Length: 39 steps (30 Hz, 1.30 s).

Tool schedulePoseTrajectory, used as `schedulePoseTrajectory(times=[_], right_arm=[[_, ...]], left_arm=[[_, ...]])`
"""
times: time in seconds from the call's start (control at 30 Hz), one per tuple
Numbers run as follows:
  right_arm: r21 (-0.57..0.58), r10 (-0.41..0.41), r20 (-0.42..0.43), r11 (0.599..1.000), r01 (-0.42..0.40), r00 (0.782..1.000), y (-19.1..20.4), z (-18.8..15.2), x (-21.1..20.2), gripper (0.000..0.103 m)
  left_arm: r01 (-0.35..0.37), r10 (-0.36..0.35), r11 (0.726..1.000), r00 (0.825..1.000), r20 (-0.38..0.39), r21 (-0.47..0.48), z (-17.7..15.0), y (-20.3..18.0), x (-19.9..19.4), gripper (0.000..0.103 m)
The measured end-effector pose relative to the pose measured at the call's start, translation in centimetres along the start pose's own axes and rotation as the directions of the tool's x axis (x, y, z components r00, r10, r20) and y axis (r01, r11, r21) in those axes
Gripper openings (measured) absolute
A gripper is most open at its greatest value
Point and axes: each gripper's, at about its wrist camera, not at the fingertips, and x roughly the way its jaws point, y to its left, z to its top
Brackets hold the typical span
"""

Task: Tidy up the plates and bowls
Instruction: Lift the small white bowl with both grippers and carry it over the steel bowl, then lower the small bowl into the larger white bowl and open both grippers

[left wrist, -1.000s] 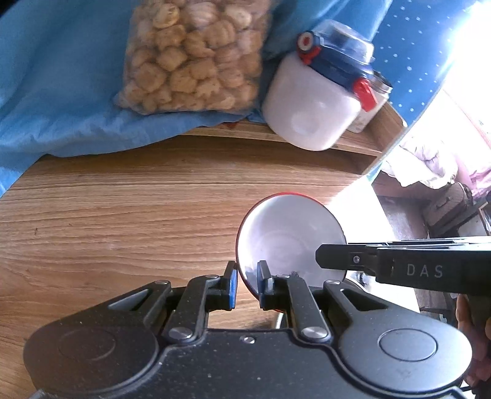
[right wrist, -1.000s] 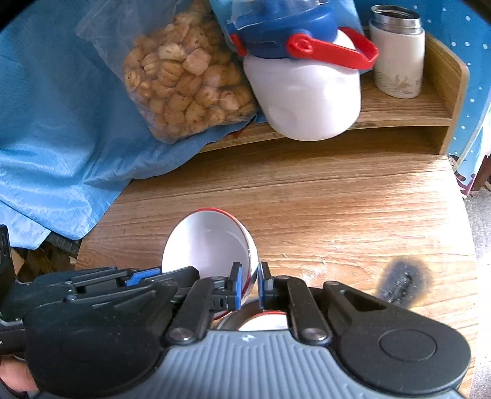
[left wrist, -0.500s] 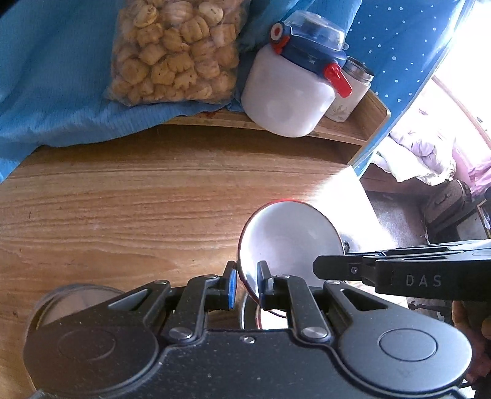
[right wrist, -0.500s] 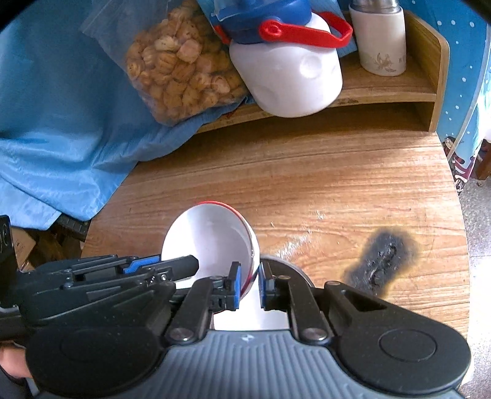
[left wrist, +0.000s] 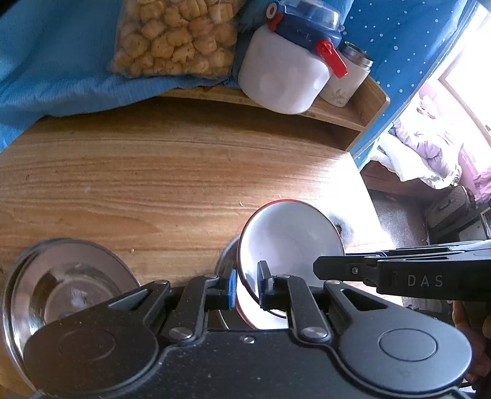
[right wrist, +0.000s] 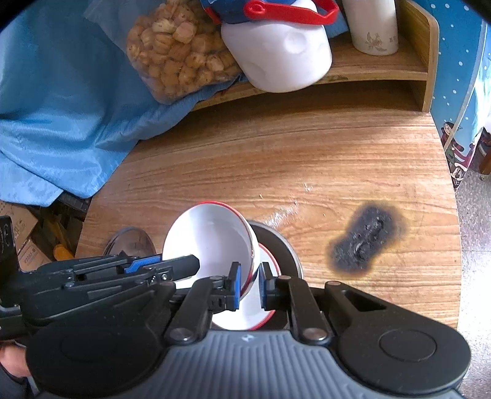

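Steel, thin and mirror-bright, forms the shallow round dish [left wrist: 66, 285] lying on the table just left of the left gripper [left wrist: 245, 285]. That gripper's jaws are nearly closed, blue pads pinching the near-left wall of a white enamel bowl [left wrist: 288, 239] with a fine red rim; the smooth bowl is tipped up on edge, its hollow facing the cameras. The right gripper [right wrist: 249, 284] pinches the opposite side of the same bowl [right wrist: 208, 242] just as narrowly, so both tongs hold it at once. Directly under the bowl sits a grey metal plate [right wrist: 280, 242] carrying a second red-rimmed white dish [right wrist: 267, 254]. Ahead of the tongs the wooden tabletop [left wrist: 172, 172] runs open, with strong grain, up to a low shelf [right wrist: 368, 66]. To the right of the right gripper a charred black patch [right wrist: 365, 242] scars the wood, and past it the table's rounded edge drops to the floor. On the shelf lie crumpled blue cloth [left wrist: 52, 61], a clear bag of knobbly snacks [left wrist: 175, 36], a white plastic jug [left wrist: 282, 76] with blue lid, and a small cylindrical flask [right wrist: 373, 26]. Both tools tilt steeply downward.
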Motion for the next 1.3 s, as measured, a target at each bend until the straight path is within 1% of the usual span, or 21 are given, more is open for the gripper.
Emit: schedulePoseTrajectory(times=[0.2,0.47,0.57,0.83,1.3], right_arm=[[0.010,0.021,-0.012,1.000,-0.021,1.000,-0.4,-1.2,-0.1,0.015],[0.036,0.035,-0.026,0.999,-0.035,0.999,-0.7,-2.2,0.0,0.017],[0.052,0.038,-0.030,0.998,-0.037,0.999,-1.0,-2.4,0.0,0.017],[0.080,0.040,-0.029,0.996,-0.038,0.999,-1.2,-2.7,0.1,0.017],[0.108,0.007,-0.022,0.994,-0.004,1.000,-1.1,-2.6,0.4,0.017]], left_arm=[[-0.036,0.036,0.999,0.999,-0.015,-0.019,-1.0,-0.5,0.0,0.013],[-0.063,0.063,0.998,0.997,-0.043,-0.001,-1.6,-1.0,0.2,0.013],[-0.070,0.071,0.997,0.996,-0.052,0.020,-1.5,-1.3,0.4,0.013],[-0.078,0.081,0.996,0.994,-0.068,0.042,-1.4,-1.6,0.7,0.013],[-0.067,0.071,0.996,0.996,-0.055,0.062,-1.1,-1.4,1.0,0.013]])
